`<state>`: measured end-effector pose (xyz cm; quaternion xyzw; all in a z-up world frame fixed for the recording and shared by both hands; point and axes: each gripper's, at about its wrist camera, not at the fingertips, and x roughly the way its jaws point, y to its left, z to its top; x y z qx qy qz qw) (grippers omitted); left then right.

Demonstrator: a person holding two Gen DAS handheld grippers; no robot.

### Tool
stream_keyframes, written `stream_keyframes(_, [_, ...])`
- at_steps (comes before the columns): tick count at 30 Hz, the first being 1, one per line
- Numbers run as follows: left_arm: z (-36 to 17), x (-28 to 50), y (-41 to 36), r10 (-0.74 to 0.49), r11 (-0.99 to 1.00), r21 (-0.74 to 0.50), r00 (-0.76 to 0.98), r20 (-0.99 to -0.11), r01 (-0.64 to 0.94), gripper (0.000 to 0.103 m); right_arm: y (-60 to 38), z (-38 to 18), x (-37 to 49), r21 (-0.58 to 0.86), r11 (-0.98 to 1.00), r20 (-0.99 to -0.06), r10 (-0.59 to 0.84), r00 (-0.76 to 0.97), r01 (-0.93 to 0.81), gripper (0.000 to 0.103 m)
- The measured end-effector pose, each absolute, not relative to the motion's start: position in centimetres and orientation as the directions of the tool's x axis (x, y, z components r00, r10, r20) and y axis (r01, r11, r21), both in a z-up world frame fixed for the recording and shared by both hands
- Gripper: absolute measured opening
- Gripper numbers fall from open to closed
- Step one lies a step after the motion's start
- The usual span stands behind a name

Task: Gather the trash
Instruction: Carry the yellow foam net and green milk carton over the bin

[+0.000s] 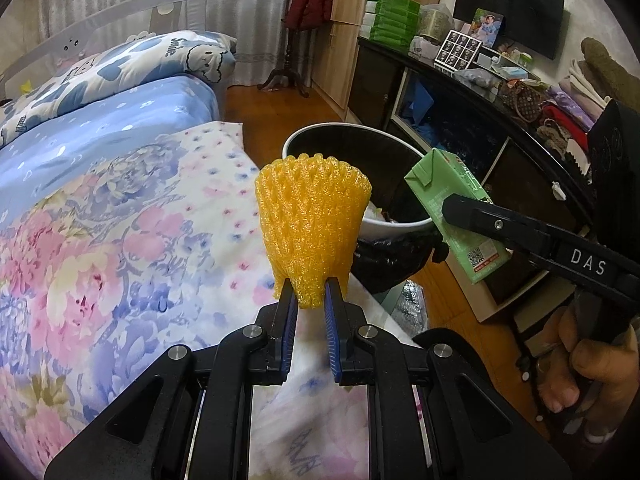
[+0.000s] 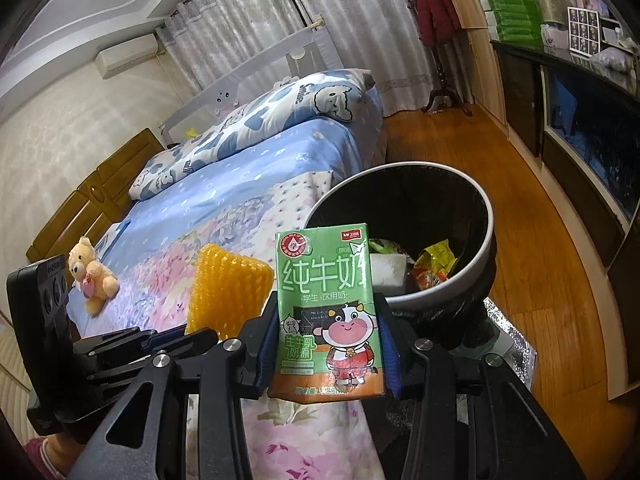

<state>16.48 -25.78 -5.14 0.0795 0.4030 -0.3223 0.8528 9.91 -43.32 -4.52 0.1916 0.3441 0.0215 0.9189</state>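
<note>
The milk carton [image 2: 326,316] hides part of the trash bin's [image 2: 486,248] contents.

A yellow foam fruit net [image 1: 312,216] is pinched at its narrow lower end and held upright, flaring open at the top, above the floral bedspread. A green milk carton [image 2: 326,308], printed with a cartoon cow, is held upright beside it. Wrappers are seen inside the black-lined trash bin [image 2: 486,216] just behind both.
</note>
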Motion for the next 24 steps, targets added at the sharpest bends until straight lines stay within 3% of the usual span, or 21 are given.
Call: stream_keyframes(24, [-3.8, 18.4, -30.1, -0.492, 0.757, -0.098, 0.466, -0.735, 0.646, 0.012, -45.9, -3.3, 11.8, 0.359, 0.925, -0.617, 0.135, 0.776, 0.125, 0.043])
